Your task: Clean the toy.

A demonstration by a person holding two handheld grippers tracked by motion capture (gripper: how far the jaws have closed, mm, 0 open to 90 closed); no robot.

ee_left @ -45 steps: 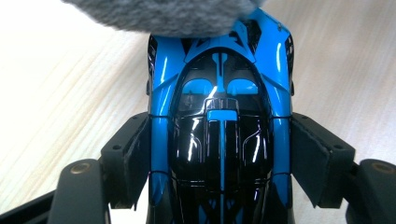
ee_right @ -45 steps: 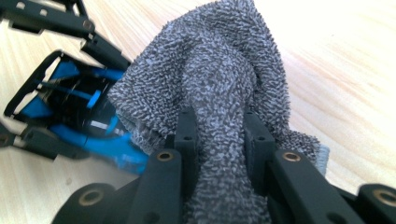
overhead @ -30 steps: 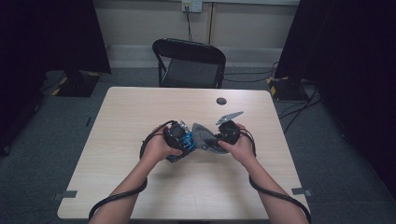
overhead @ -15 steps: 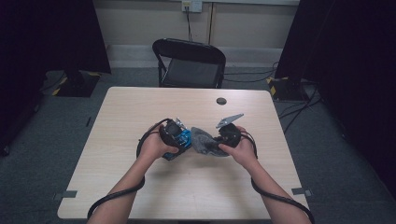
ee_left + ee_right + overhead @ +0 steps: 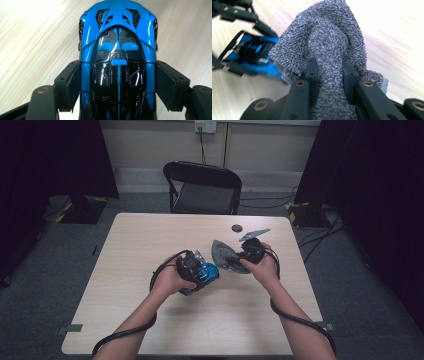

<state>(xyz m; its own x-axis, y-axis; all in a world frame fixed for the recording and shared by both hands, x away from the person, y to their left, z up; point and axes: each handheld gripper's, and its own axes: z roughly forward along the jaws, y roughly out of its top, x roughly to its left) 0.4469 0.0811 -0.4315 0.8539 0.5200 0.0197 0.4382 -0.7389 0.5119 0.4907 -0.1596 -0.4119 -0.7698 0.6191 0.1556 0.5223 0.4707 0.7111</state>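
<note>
Clamping blue-and-black toy car (image 5: 117,62), left gripper (image 5: 197,272) sits near table (image 5: 130,265) middle, pads pressed on car's flanks. Right gripper (image 5: 330,72) pinches bunched grey cloth (image 5: 329,37), just beside car, nearer table's right edge, raised off surface. Small dark disc (image 5: 236,227) near far edge.

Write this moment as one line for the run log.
left gripper: shut on toy car | right gripper: shut on cloth | cloth: off the car, above table
</note>
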